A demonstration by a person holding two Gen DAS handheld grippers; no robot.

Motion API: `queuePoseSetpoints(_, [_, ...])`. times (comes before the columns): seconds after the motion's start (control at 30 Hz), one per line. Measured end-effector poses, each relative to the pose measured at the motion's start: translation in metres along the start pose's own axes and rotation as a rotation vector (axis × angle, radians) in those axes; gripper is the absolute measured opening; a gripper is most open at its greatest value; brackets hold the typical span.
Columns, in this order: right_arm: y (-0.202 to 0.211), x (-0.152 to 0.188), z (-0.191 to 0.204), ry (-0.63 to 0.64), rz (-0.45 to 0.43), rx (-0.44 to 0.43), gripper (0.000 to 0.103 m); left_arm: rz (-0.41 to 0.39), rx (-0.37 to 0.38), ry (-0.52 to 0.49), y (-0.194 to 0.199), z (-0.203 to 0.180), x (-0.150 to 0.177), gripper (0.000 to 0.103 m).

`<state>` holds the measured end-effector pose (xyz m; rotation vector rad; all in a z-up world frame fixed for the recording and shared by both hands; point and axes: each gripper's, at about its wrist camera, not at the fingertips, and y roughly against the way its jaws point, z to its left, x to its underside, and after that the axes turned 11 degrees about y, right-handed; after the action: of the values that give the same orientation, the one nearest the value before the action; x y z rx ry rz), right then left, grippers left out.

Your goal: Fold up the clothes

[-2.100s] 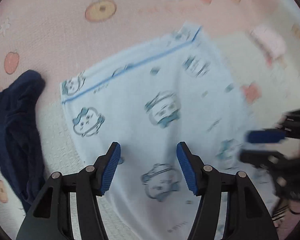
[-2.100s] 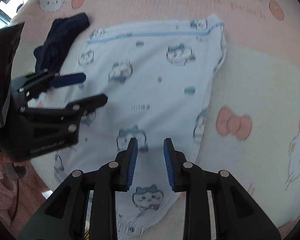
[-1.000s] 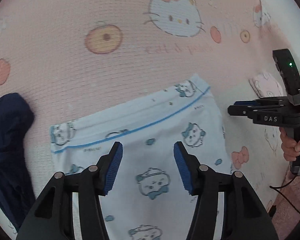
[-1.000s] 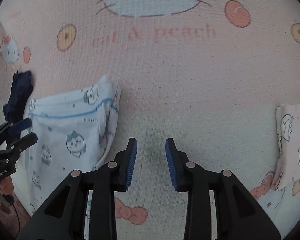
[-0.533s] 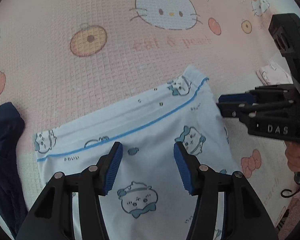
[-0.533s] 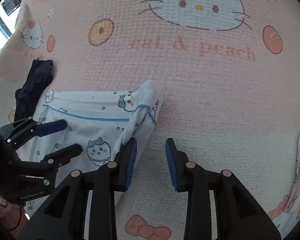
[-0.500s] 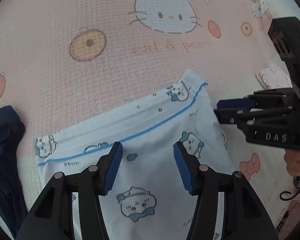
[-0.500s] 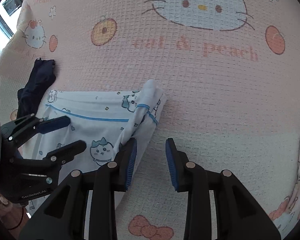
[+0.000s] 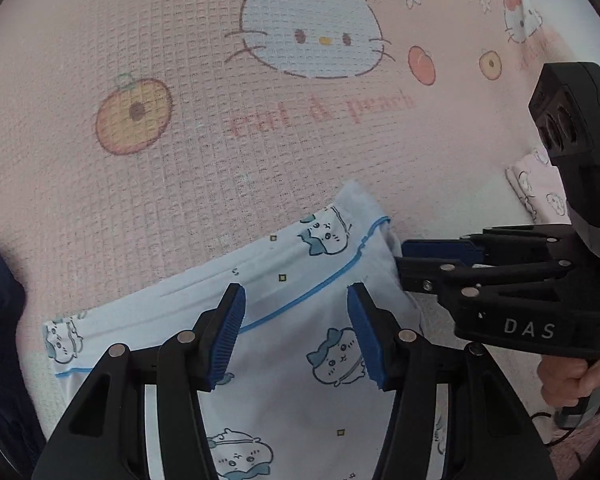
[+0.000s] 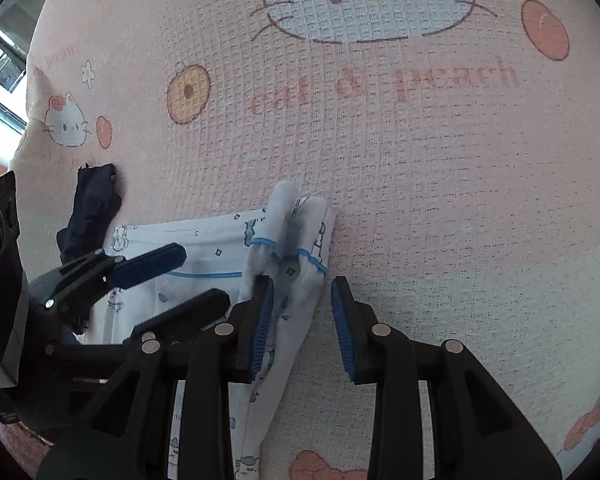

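A: Status of my fingers?

B: Left gripper [image 9: 296, 330] spread, over the light-blue shorts [image 9: 300, 360]; right gripper [image 10: 302, 330] spread at their bunched waistband corner.

A: Beyond them?

B: Pink blanket [image 10: 420, 160]; navy garment [image 10: 94, 208] at 10 o'clock.

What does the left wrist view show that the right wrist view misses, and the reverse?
Left wrist only: the hand holding the right gripper, and a folded pink garment beyond it. Right wrist only: the light blue garment's bunched corner by the open right gripper, and a window. Both: the blue garment on the pink cat-print blanket, the dark navy garment, and the open left gripper.
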<state>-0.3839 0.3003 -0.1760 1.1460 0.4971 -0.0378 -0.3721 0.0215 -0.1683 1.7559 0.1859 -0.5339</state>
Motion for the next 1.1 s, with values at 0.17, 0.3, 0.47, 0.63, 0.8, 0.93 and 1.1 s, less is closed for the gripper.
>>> queuePoseSetpoints(0.17, [-0.005, 0.002, 0.004, 0.061, 0.068, -0.04, 0.031, 0.048, 0.094, 0.1, -0.023, 0.009, -0.012, 0.055])
queuePoseSetpoints(0.3, [-0.012, 0.002, 0.021, 0.185, 0.113, -0.046, 0.032, 0.076, 0.188, 0.119, -0.028, 0.001, -0.013, 0.055])
queuePoseSetpoints(0.47, [-0.012, 0.001, 0.018, 0.185, 0.111, -0.031, 0.031, 0.048, 0.153, 0.205, -0.033, 0.017, -0.007, 0.055])
queuePoseSetpoints(0.63, [-0.016, -0.001, 0.026, 0.175, 0.042, 0.047, 0.031, 0.011, 0.123, 0.169, -0.025, 0.025, 0.017, 0.055])
queuePoseSetpoints(0.8, [-0.015, 0.008, 0.032, 0.271, 0.095, 0.134, 0.033, 0.022, 0.049, 0.085, -0.029, 0.01, 0.019, 0.055])
queuePoseSetpoints(0.93, [-0.01, 0.017, 0.032, 0.353, 0.16, 0.205, 0.032, 0.035, 0.032, 0.087, -0.034, 0.004, 0.015, 0.055])
queuePoseSetpoints(1.1, [-0.004, 0.029, 0.032, 0.452, 0.24, 0.293, 0.045, 0.046, 0.014, 0.059, -0.033, -0.005, 0.016, 0.055])
